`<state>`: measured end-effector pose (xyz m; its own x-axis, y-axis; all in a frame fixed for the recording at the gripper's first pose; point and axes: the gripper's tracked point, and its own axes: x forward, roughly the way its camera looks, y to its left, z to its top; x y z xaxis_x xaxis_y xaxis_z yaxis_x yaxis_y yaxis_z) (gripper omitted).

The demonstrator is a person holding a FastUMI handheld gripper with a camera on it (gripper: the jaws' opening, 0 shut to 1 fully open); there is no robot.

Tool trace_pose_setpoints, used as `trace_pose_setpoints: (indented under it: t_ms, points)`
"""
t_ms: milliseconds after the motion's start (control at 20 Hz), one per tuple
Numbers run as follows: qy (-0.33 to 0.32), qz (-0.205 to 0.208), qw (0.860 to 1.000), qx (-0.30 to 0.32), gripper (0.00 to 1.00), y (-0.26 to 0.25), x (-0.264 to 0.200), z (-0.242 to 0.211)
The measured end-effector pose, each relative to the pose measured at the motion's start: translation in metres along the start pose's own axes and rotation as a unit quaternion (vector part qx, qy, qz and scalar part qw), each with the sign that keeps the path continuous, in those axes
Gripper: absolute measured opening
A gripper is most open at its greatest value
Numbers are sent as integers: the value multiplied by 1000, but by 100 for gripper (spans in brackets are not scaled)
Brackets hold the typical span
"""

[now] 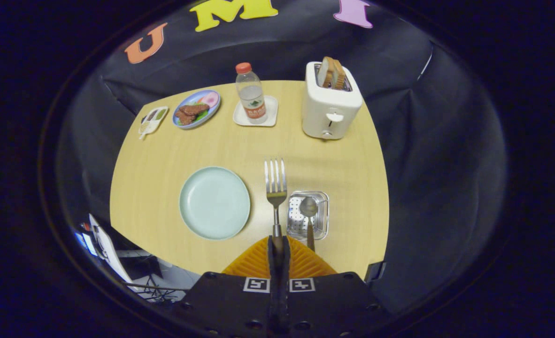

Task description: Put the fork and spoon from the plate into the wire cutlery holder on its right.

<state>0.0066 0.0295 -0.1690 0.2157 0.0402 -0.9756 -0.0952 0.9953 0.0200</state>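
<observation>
Tool: the tool (277, 244) is clenched on the fork (275, 188), both orange fingers pressed on the handle, tines pointing away over the table (165, 155).
Fork position: held up in the air just left of the wire cutlery holder (308, 215), between it and the plate (214, 202).
Spoon: the spoon (309, 213) already stands in the holder, bowl up, leaning on the near side, it seems; the angle makes that hard to call.
Plate: pale green, bare.
Step in hand: here's the fork's trip to the holder; shift it right until it hangs over the opening, tip it upright, lower it beside the spoon without knocking it, then let go.
Watch for: the handle catching the wire rim.
Far side: toaster (330, 101) with bread slices, water bottle (251, 94) on a coaster, a plate of food (196, 109).
</observation>
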Motion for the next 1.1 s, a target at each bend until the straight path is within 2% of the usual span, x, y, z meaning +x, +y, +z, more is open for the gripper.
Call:
trace_pose_setpoints:
  t_ms: [200, 400, 500, 800, 1100]
  points:
    - [58, 12, 998, 23, 0, -22, 8, -12]
    - [131, 27, 990, 42, 0, -22, 21, -39]
    - [158, 20, 986, 46, 0, -23, 27, -45]
    - [205, 0, 977, 53, 0, -25, 42, -36]
    - [262, 5, 960, 102, 0, -24, 60, -37]
